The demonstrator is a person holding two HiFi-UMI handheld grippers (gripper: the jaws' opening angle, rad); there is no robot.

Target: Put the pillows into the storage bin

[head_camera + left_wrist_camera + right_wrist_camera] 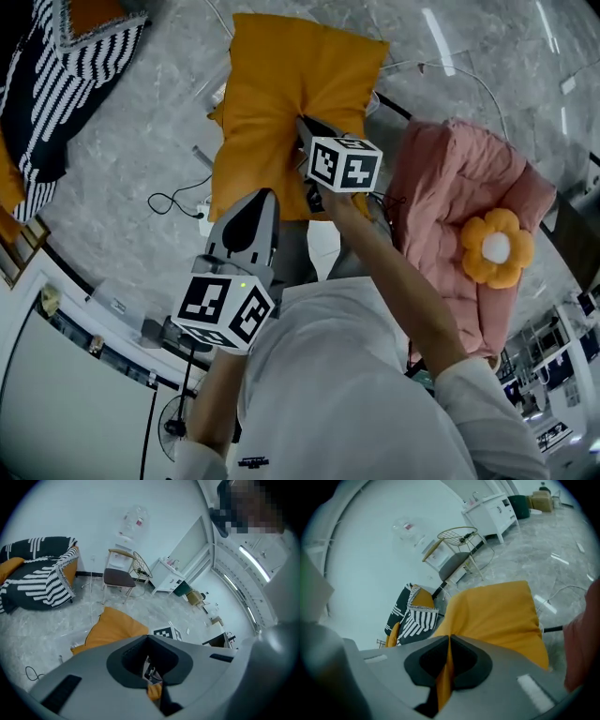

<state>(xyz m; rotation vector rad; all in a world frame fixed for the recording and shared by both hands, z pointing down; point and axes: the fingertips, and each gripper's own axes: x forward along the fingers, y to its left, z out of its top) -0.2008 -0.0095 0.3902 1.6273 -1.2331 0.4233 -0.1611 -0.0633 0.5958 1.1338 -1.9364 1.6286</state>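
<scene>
Orange pillow fold clenched in R gripper, pillow out front over floor | L gripper jaws together, empty, by pillow's near edge | step: prob. carrying pillow to bin, bin not in view | next: find bin, lower in, let go | pink cushion at right, untouched

Our head view looks steeply down; each gripper view rides close behind its jaws. All share the orange pillow, at the head view's twelve o'clock.

Fig. 1. You stand in a staged, home-like room: marble floor, chair, white cabinet, loose cables.
</scene>
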